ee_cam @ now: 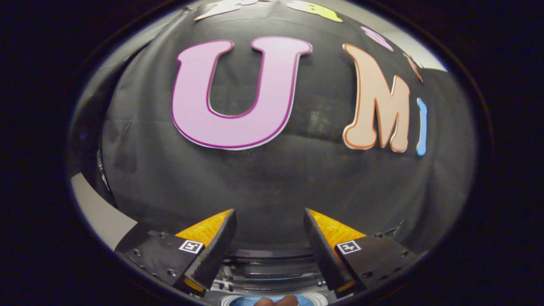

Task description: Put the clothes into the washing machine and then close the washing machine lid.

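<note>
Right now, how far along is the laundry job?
Done: nothing I can confirm; no clothes in sight. In hand: nothing. The gripper is open, fingers apart and empty, pointed at the booth wall. Below the fingers, a machine rim with a bit of blue beneath it; I can't tell if that is laundry or the tub, nor how the lid stands. Left, as far as visible: loading clothes, closing the lid.

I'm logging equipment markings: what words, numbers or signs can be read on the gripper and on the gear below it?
Words or numbers: none legible.
gripper, open with nothing between its fingers: a square tag on each finger, block pattern only, no letters.
dark rim below the fingers: no readable marking.
</note>
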